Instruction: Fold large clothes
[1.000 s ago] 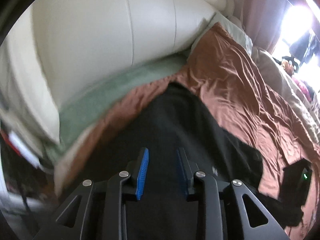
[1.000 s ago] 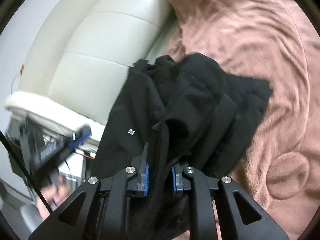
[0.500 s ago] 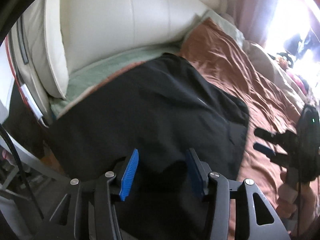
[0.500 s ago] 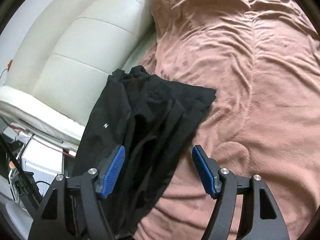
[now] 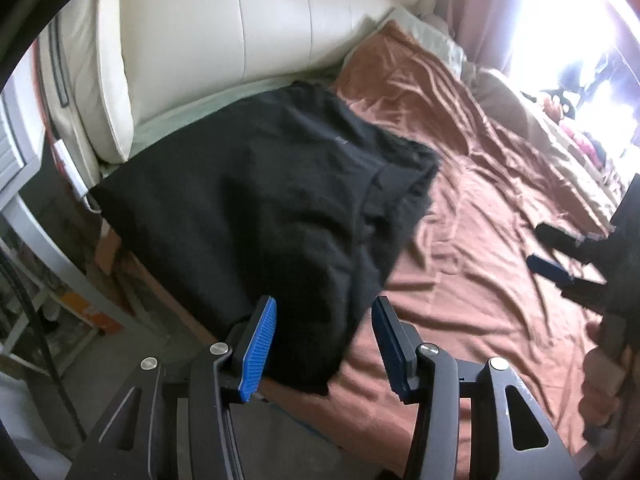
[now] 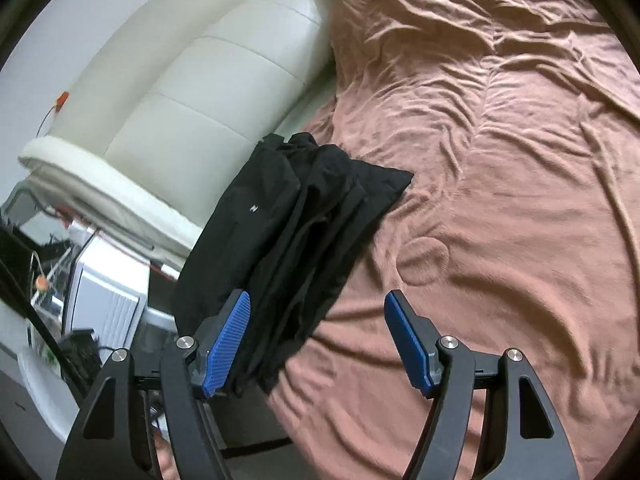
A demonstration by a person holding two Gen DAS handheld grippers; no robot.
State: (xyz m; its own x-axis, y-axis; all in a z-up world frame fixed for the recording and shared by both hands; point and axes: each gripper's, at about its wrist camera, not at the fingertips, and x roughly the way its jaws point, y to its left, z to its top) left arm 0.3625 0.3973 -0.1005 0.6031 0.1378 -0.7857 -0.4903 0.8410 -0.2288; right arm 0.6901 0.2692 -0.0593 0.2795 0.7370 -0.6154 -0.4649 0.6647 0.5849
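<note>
Both hand-held grippers, left [image 5: 324, 344] and right [image 6: 318, 340], have released wide; black garment [image 6: 288, 236] apparently overhangs the blanket [image 6: 500, 200] edge.

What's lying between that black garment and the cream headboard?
In the left wrist view, a strip of pale green sheet shows between the black garment and the cream headboard.

The left gripper [image 5: 324, 344] hangs with its jaws spread wide, blue pads [image 5: 258, 350] facing each other and gripping nothing. The right gripper [image 6: 320, 344] is likewise splayed apart and empty. At the left view's right edge, a blurred hand [image 5: 604, 372] appears to hold it.
</note>
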